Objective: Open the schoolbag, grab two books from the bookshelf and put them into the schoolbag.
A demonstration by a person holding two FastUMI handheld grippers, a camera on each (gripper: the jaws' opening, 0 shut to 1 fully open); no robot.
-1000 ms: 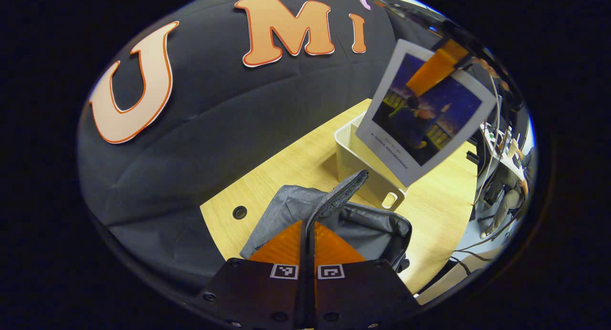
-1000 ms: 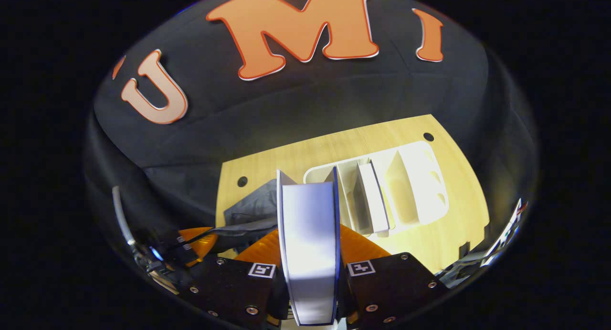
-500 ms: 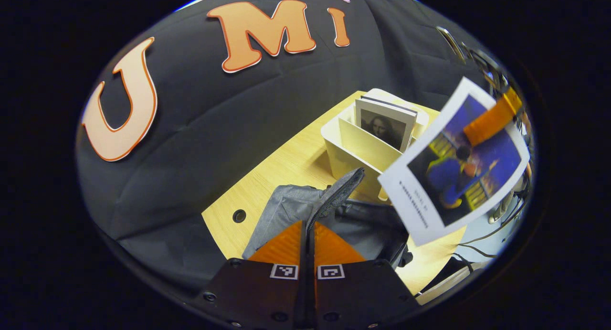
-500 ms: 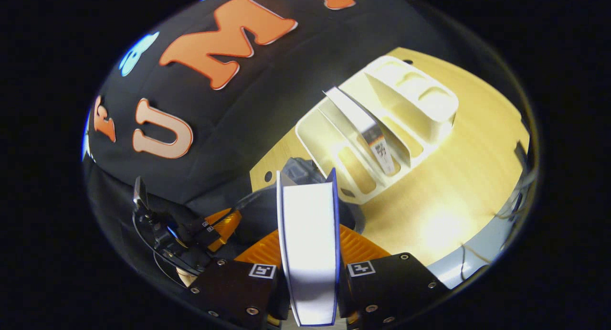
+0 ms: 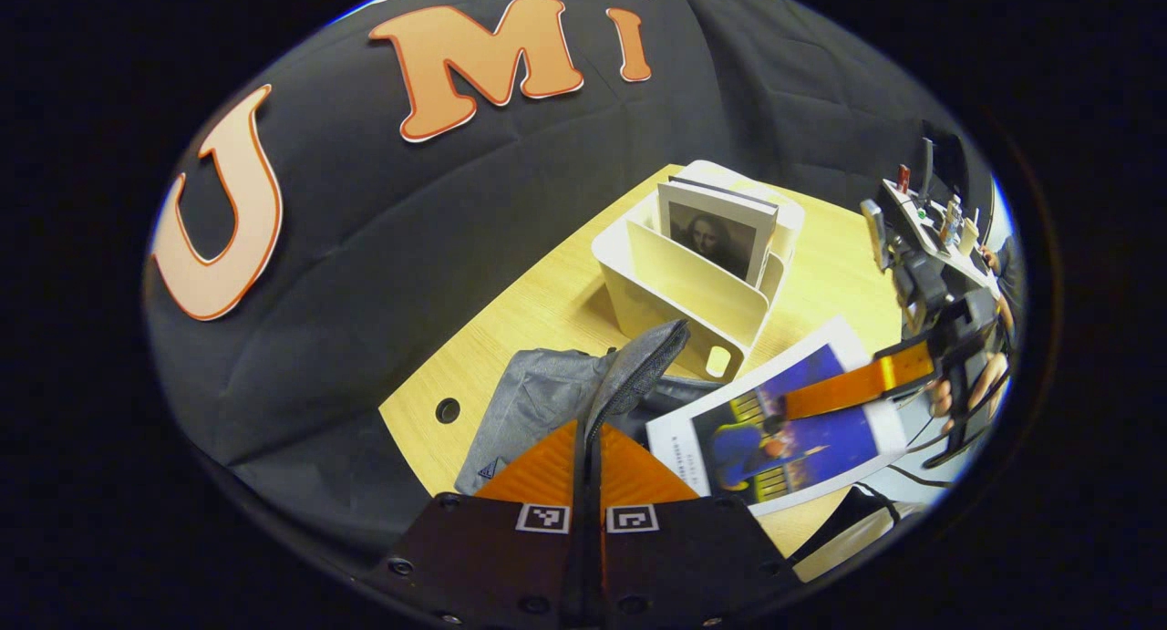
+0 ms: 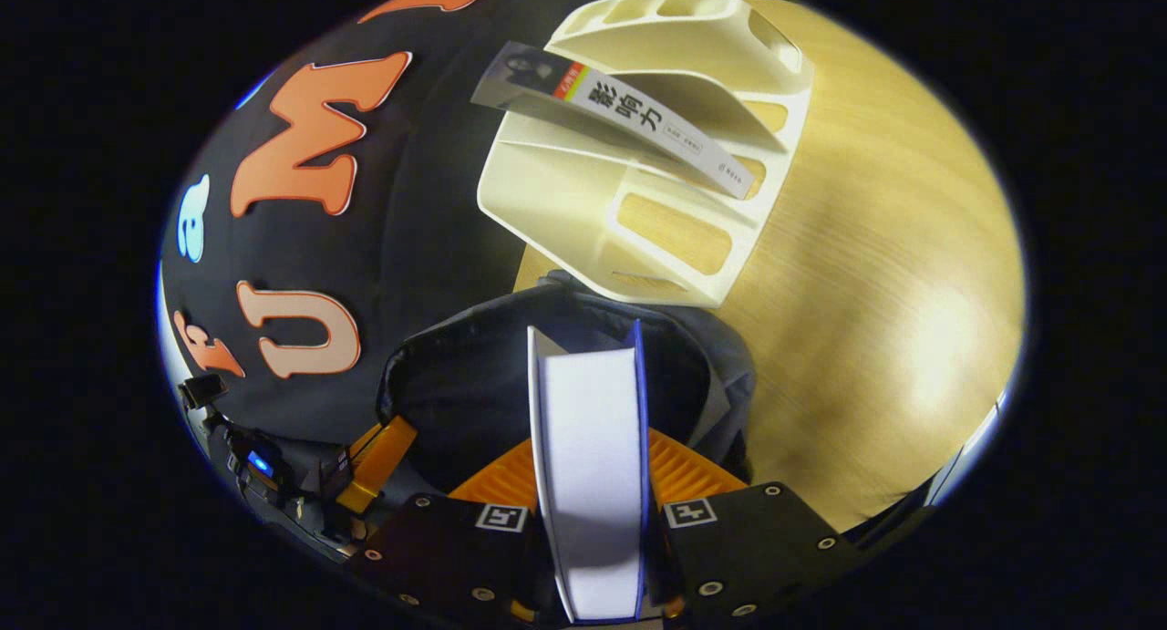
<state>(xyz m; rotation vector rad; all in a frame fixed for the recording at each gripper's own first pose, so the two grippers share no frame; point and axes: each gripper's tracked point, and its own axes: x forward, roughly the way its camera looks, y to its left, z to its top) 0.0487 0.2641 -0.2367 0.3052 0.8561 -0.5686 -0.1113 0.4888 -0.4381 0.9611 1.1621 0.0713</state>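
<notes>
In the left gripper view, my left gripper (image 5: pixel 586 427) is shut on the grey flap (image 5: pixel 641 370) of the schoolbag (image 5: pixel 533 402) and holds it up. The right gripper (image 5: pixel 852 386) carries a blue-covered book (image 5: pixel 775 434), tilted almost flat just over the bag's right side. In the right gripper view, my right gripper (image 6: pixel 588 443) is shut on that book (image 6: pixel 591 484), whose page edge faces me above the bag's dark open mouth (image 6: pixel 465 384). The left gripper's orange finger (image 6: pixel 378 452) shows at the bag's left rim. A second book (image 5: pixel 716 233) stands in the white bookshelf (image 5: pixel 679 288).
The bookshelf (image 6: pixel 583 201) stands right behind the schoolbag on the wooden table (image 6: pixel 866 293), with the remaining book's spine (image 6: pixel 638 119) leaning in a slot. A cable hole (image 5: pixel 447 410) sits near the table's left edge. Bare tabletop lies right of the shelf.
The right gripper has swung the blue book from high beside the shelf down to the bag's mouth, tipping it nearly flat. The left gripper has kept hold of the raised flap.
</notes>
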